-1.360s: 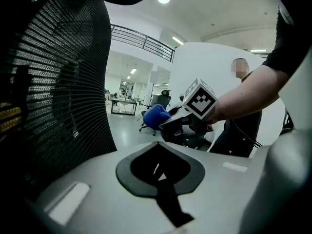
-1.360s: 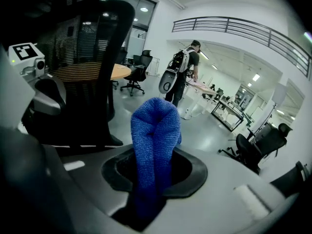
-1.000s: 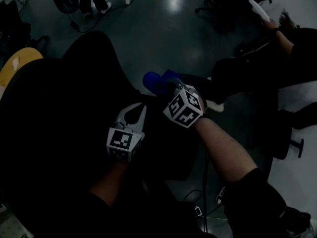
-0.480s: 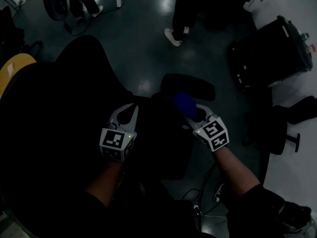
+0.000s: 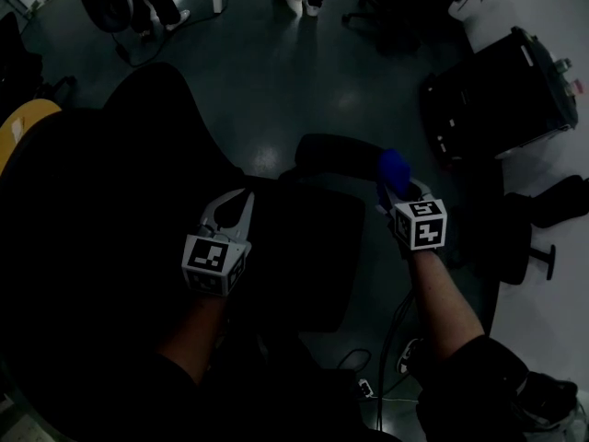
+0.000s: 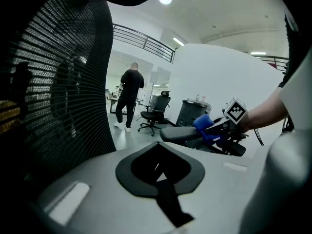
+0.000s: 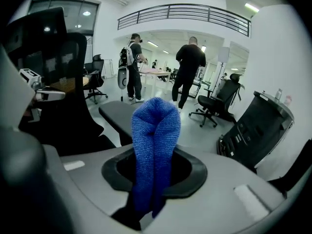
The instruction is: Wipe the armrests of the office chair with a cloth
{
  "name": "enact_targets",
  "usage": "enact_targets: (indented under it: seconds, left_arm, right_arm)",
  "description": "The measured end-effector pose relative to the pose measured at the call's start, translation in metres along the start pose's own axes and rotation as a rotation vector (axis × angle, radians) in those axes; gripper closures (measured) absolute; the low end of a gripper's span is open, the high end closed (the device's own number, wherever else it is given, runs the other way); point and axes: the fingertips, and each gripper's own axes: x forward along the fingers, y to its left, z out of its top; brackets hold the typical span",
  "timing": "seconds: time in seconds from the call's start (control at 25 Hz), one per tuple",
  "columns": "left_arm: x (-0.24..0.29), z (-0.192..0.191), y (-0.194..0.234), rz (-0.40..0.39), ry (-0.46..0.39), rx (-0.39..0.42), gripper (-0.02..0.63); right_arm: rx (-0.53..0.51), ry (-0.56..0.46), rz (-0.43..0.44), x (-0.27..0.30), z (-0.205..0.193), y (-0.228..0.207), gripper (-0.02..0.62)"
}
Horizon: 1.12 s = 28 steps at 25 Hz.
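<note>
1. dark glossy floor (image 5: 276, 90) fills the head view, and i've got an open office beyond it: a person in dark clothes (image 7: 190, 65) and a person with a backpack (image 7: 132, 65) stand well back, with a spare chair (image 7: 219, 101) nearer.
2. office chair (image 5: 110, 210) sits right below me, its mesh backrest (image 6: 58, 82) looming on the left of the left gripper view.
3. armrest (image 5: 336, 155) is the dark pad lying crosswise just ahead of both grippers.
4. right gripper (image 5: 398, 190) is at the pad's right end, jaws pinched narrow on the blue cloth (image 5: 394, 167), which bunches up out of them in a folded hump.
5. from the left gripper view the cloth looks pressed against that end of the armrest; i can't confirm contact from the head view.
6. left gripper (image 5: 232, 212) hovers over the chair's dark middle, apart from the armrest, jaws drawn together with nothing between them.
7. bare forearm (image 5: 442, 293) runs back from the right gripper toward me, and a black cabinet (image 5: 502, 90) stands off to the right, well apart from the chair.
</note>
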Motion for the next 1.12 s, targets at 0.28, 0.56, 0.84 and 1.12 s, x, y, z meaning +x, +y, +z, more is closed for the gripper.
enact_targets:
  seconds: [0.28, 0.56, 0.84, 1.12]
  left_arm:
    - [-0.004, -0.003, 0.002, 0.004, 0.0, -0.029, 0.586]
    - [-0.01, -0.001, 0.004, 0.021, -0.012, -0.031, 0.586]
    - [-0.01, -0.013, 0.001, 0.001, 0.013, -0.012, 0.586]
    - [-0.009, -0.013, 0.002, -0.025, 0.014, 0.006, 0.586]
  right_arm:
    - [0.026, 0.011, 0.001, 0.016, 0.023, 0.043, 0.483]
    - [-0.019, 0.002, 0.047, 0.032, 0.05, 0.097, 0.483]
    - [-0.118, 0.005, 0.16, 0.05, 0.075, 0.17, 0.483]
    - [-0.181, 0.018, 0.254, 0.056, 0.089, 0.222, 0.483]
